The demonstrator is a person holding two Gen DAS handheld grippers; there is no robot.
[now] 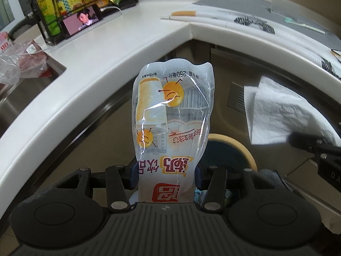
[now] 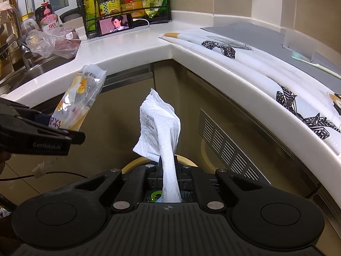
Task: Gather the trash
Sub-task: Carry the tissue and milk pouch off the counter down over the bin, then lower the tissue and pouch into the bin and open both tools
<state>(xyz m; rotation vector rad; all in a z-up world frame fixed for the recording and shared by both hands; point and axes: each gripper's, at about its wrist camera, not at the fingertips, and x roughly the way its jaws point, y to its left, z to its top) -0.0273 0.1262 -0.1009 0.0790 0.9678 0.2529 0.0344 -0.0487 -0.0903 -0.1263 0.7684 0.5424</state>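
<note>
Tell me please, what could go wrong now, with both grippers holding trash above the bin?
1. The paper towel is light and hangs wide of the right gripper; released, it may drift past the bin's rim onto the floor.
2. The empty drink pouch stands tall out of the left gripper, which holds only its bottom end. It may tip outside the bin.
3. The grippers are close together and could bump.

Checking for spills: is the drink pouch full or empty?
Empty: the pouch looks clear, flattened and crinkled in the left gripper, with no liquid showing.
</note>
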